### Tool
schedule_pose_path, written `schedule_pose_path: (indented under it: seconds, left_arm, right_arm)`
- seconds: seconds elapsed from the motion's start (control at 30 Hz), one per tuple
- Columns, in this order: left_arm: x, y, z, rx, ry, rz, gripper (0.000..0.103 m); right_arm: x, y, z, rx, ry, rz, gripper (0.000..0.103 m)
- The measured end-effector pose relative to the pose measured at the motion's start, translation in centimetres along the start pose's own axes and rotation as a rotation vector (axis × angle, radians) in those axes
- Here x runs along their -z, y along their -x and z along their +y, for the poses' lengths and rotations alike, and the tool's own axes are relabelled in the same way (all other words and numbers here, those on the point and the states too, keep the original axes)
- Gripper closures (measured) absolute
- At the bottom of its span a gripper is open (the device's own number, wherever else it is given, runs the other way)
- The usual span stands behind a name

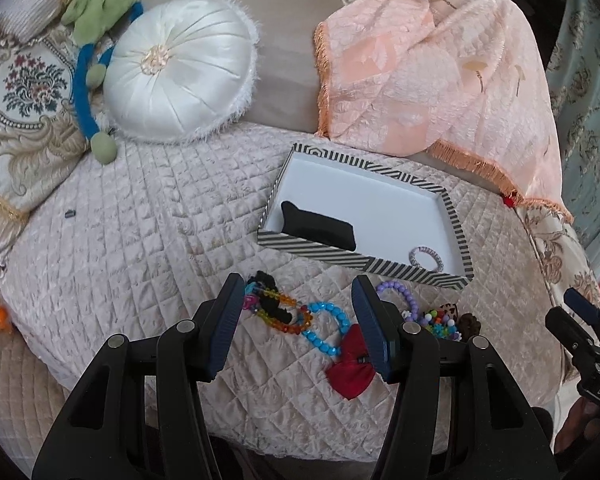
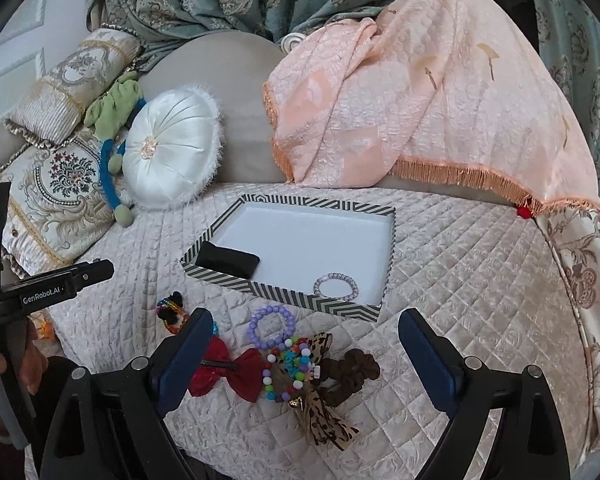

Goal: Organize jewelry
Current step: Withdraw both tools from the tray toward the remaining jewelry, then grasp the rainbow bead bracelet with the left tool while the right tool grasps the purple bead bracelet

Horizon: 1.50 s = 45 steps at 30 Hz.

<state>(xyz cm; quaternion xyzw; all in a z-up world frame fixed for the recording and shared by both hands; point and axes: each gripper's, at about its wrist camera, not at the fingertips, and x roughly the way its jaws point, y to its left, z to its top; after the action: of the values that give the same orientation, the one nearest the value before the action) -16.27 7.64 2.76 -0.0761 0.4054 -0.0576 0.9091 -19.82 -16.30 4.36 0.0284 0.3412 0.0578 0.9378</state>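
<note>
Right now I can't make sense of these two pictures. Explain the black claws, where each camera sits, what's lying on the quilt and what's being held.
There is no robot: a person holds a two-finger gripper in each hand, each carrying a camera that looks along its fingers. One picture comes from the left gripper, the other from the right gripper. Both stand open and hold nothing. On the quilted cover sits a striped box with a black pad and a pale bead bracelet inside. In front lie a red bow, a purple bracelet, a blue bracelet and other pieces.

One striped box [image 2: 260, 286], two bows [image 2: 228, 372], four bead bracelets [image 2: 270, 324].
</note>
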Motion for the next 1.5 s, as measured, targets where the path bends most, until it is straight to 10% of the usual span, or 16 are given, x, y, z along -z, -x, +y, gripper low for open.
schedule_pose_path:
  seconds: [0.67, 1.37, 1.5]
  left_arm:
    - [0.1, -8.1, 6.1, 0.022, 0.252, 0.279, 0.047]
    - [-0.6, -16.5, 6.4, 0.027, 0.075, 0.451, 0.048]
    - [-0.7, -17.4, 6.2, 0.051, 0.063, 0.458, 0.073]
  right_arm:
    - [0.7, -2.7, 0.8, -0.048, 0.042, 0.065, 0.011]
    - [0.8, -8.6, 2.2, -0.080, 0.073, 0.166, 0.011]
    - [0.5, -9.8, 2.1, -0.068, 0.091, 0.179, 0.011]
